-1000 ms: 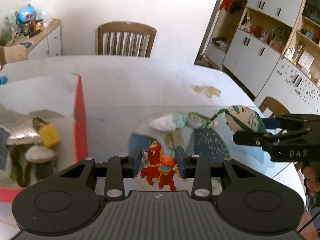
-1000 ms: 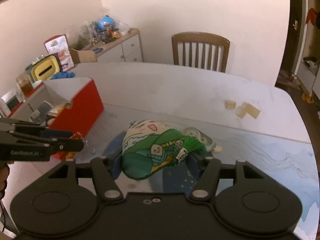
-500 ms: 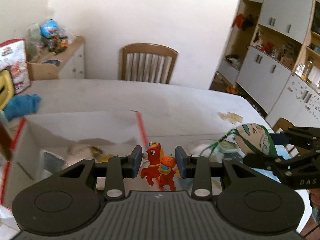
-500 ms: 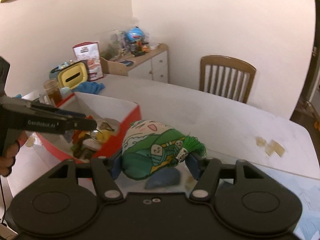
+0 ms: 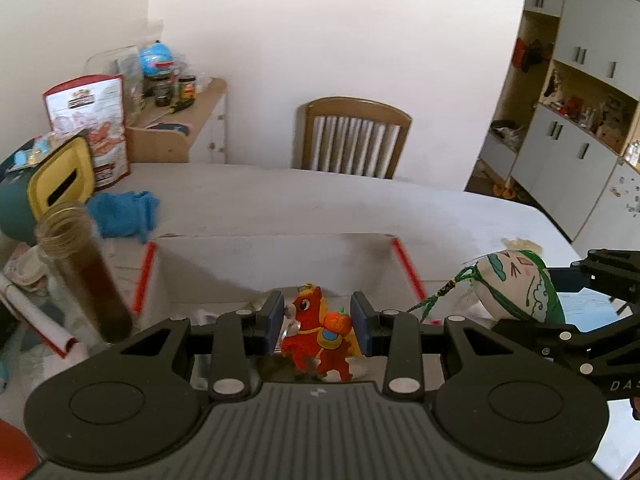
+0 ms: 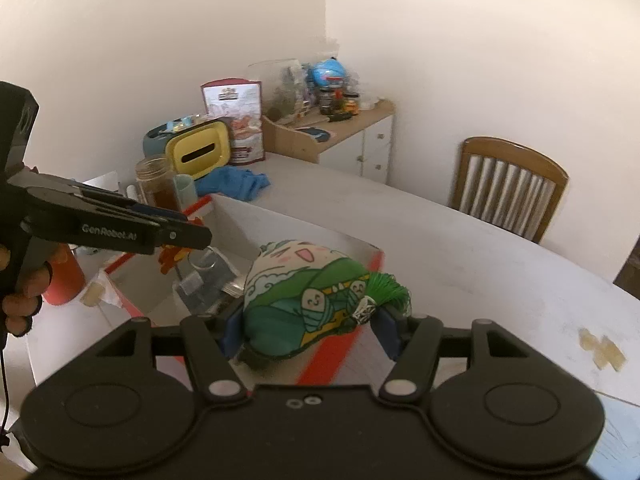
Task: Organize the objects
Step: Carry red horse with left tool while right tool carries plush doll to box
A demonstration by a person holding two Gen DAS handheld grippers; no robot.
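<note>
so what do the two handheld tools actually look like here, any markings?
Both are matte black plastic with blue finger pads and silver screw heads. The left tool has a pistol grip, a thin black cable and white "GenRobot.AI" lettering. The right tool shows white letters "DAS". No sleeves visible.

Horse toy [image 5: 318,334] above box [image 5: 276,264], jar [image 5: 82,272] left, chair [image 5: 356,138] behind.

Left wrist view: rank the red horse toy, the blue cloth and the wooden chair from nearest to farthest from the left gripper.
1. Red horse toy, between the left gripper's fingers.
2. Blue cloth, on the table to the left, past the box.
3. Wooden chair, at the table's far side, by the wall.
</note>
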